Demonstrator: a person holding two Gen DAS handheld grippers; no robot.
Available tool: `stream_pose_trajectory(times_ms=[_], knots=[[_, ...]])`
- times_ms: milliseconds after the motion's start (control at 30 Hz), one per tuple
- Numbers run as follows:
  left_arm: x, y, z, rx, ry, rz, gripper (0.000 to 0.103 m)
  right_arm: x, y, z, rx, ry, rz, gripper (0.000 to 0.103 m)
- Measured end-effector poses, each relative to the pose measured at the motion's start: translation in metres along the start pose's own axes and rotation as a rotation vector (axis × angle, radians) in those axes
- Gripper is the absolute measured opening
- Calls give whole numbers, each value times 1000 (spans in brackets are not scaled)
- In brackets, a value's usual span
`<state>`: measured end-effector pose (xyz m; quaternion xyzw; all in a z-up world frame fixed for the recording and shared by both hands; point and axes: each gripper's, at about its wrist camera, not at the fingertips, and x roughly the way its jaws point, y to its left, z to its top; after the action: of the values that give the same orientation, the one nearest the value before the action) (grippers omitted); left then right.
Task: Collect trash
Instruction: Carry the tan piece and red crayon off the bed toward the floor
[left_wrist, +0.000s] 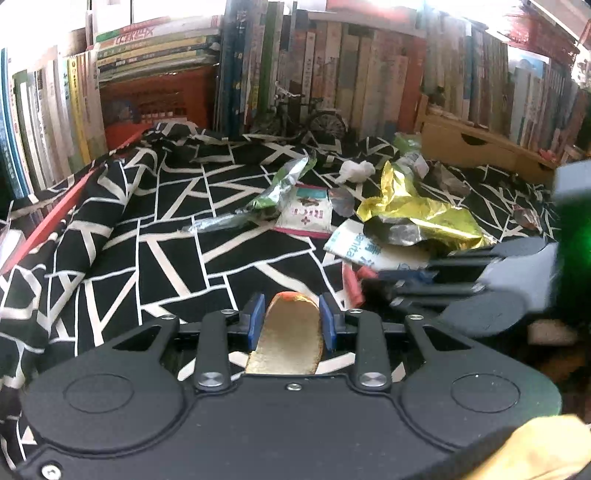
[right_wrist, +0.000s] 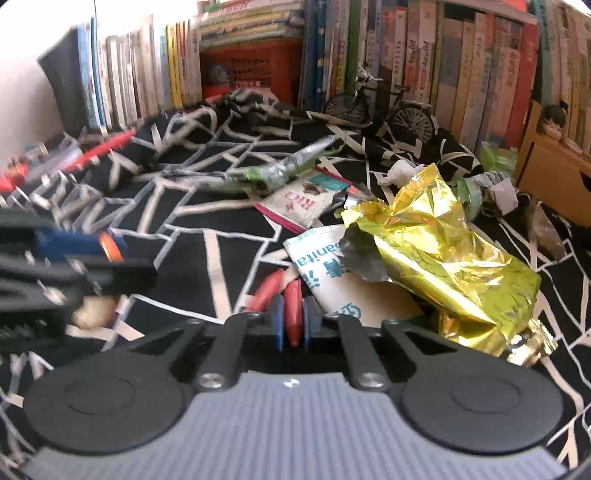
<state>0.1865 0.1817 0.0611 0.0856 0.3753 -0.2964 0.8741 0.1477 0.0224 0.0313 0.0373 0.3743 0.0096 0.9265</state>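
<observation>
My left gripper is shut on a flat gold-brown wrapper with an orange tip, held just above the black-and-white cloth. My right gripper is shut on a red wrapper, right beside a white printed packet. A crumpled gold foil bag lies partly over that packet. In the left wrist view the right gripper comes in blurred from the right, next to the gold foil bag. The left gripper shows blurred at the left of the right wrist view.
More litter lies farther back: a green-silver wrapper, a pink-edged packet and a white tissue. Behind stand a model bicycle, rows of books, an orange crate and a wooden drawer box.
</observation>
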Motion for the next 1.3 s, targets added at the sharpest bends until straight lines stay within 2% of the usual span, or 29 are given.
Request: stream_pose_trajectory(times_ms=[67,267,367,400,533,633,867,1000,1300], knots=[[-3,2,-3,-2,-1,3,30,-18,-3,3,40,-48,41,14],[-29,8,-10,-31,-29,8,30,-69,-3,9,139,-124,57,14],[-45,11,-17,-16,-45,-2,30,-90,9,5,101,-192,-12,14],[-52,12,-20,-5,-52,4,30,-94,14,3,86,-191,-34,14],[-72,20,-33,-17,-60,10,30,-111,27,-5,122,-192,-16,14],[-90,25,-45,-19,-73,15,30,-129,44,-12,104,-209,-39,14],[-139,40,-73,-34,-115,39,30,-176,72,-23,127,-297,-77,14],[-170,50,-87,-21,-153,52,30,-195,91,-28,120,-319,-71,14],[-218,66,-129,-29,-172,70,30,-229,139,-55,97,-335,-65,14]])
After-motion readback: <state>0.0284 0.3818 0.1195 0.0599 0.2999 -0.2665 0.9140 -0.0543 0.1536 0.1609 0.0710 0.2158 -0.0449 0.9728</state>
